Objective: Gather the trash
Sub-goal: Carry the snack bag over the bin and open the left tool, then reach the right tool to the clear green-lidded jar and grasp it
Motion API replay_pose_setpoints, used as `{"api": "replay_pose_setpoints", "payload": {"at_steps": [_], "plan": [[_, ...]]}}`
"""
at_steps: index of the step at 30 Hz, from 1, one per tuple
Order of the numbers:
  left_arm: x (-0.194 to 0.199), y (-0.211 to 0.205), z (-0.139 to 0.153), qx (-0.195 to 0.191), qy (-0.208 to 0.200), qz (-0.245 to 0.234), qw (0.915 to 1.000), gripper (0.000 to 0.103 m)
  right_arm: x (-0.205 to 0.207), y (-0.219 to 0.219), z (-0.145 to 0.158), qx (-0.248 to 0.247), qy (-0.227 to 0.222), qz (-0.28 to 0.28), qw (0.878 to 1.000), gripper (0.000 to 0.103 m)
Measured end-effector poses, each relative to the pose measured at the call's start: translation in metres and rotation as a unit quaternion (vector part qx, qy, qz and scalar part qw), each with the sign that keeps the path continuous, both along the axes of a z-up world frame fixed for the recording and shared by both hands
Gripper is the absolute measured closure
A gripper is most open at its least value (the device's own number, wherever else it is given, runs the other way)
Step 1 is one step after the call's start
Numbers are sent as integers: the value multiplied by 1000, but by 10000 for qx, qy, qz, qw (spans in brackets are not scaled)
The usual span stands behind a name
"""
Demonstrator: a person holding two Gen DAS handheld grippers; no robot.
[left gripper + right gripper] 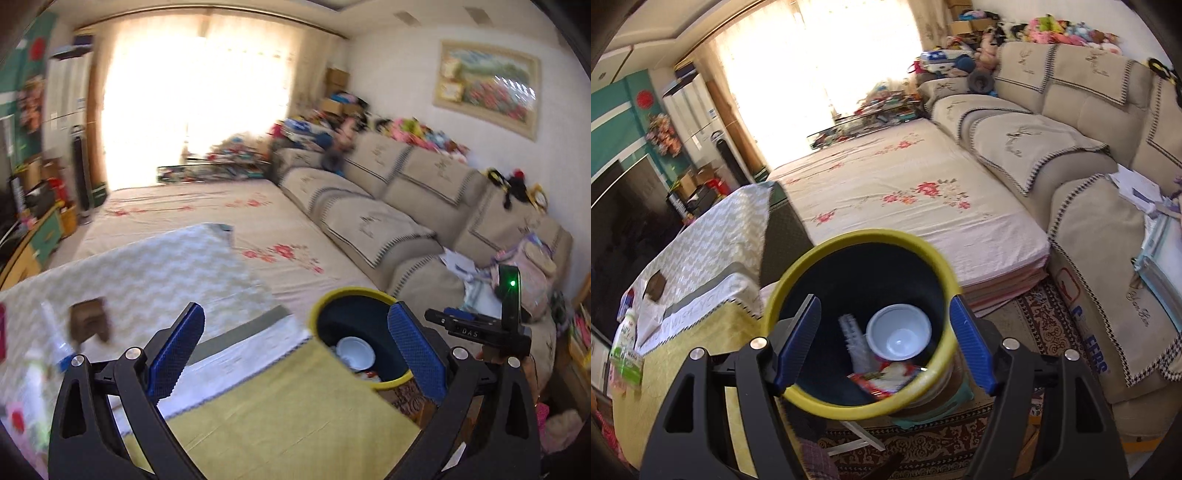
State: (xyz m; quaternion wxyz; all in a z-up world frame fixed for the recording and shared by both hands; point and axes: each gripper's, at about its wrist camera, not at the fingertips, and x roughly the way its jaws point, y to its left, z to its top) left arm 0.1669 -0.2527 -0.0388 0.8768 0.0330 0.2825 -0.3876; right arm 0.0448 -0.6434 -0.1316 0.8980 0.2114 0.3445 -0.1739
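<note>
A yellow-rimmed dark bin (798, 269) stands beside the table, holding a white bowl (899, 336), a red wrapper (886, 380) and clear plastic (855, 339). My right gripper (885, 299) hangs over its mouth with jaws apart, one finger inside the rim and the other outside, pinching nothing. My left gripper (295, 310) is open wide and empty above the table's yellow cloth (295, 413), with the bin (343, 293) just right of it. A brown scrap (90, 321) and a blurred bottle (55, 339) lie on the table to the left. The right gripper's black body (480, 332) shows past the bin.
A green-and-white carton (626, 354) stands at the table's near left edge. Behind the table lies a floral mattress (905, 192), and a beige sofa (1052, 140) with papers runs along the right. A patterned rug (1045, 325) lies under the bin.
</note>
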Motion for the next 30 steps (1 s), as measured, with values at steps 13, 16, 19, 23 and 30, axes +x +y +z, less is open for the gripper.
{"api": "replay_pose_setpoints", "payload": {"at_steps": [13, 16, 19, 23, 30], "plan": [[-39, 225, 2, -342, -147, 2345, 9714, 5, 83, 183, 15, -36, -30, 2658, 9640, 35], [-45, 258, -3, -396, -121, 2590, 9650, 5, 96, 233, 19, -43, -57, 3336, 9427, 34], [-52, 274, -10, -399, -124, 2762, 9602, 5, 106, 279, 21, -70, 21, 3834, 9235, 34], [-59, 291, -13, -431, -180, 2894, 9561, 5, 109, 327, 20, 71, 66, 4121, 9111, 32], [-63, 299, -20, -529, -68, 2849, 9571, 5, 117, 398, 7, -232, 210, 4177, 9081, 31]]}}
